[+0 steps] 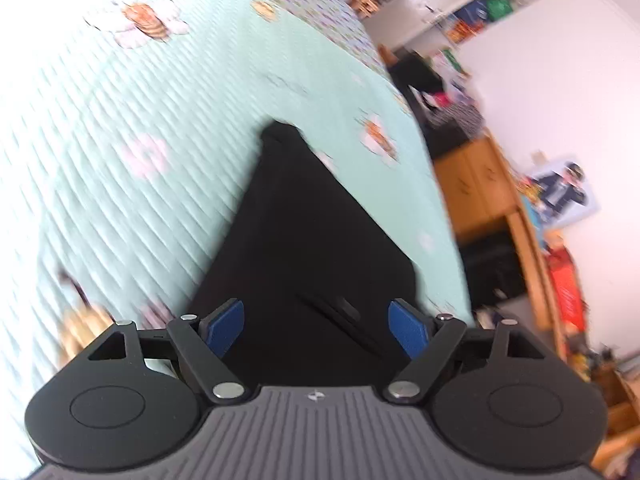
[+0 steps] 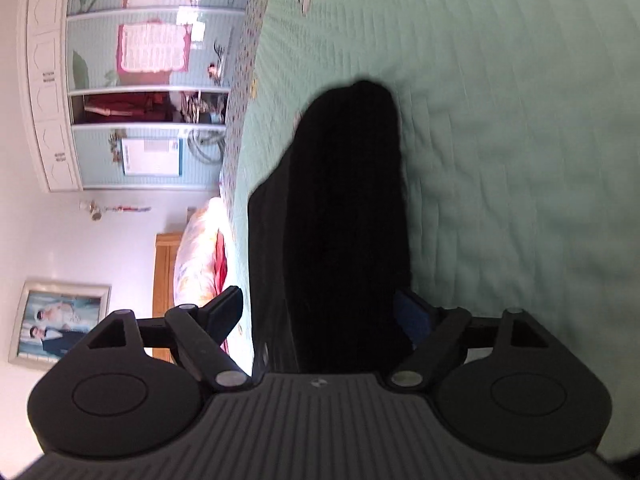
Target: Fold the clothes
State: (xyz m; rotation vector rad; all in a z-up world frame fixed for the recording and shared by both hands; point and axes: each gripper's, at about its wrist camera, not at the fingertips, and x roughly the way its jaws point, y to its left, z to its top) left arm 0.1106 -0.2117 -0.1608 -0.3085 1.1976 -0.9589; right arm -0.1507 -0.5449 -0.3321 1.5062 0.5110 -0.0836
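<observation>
Mint quilted bed (image 1: 180, 160) fills your left wrist view; the black garment (image 1: 304, 240) lies folded on it, your left gripper (image 1: 316, 328) fingers released above it. Right wrist view: your right gripper (image 2: 324, 320) fingers spread, garment between them, ungripped.

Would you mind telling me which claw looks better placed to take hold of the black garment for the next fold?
Probably the right claw: its open jaws straddle the black garment, a layered edge beside one pad. The left claw, also open, only faces flat cloth on the green bedspread.
</observation>
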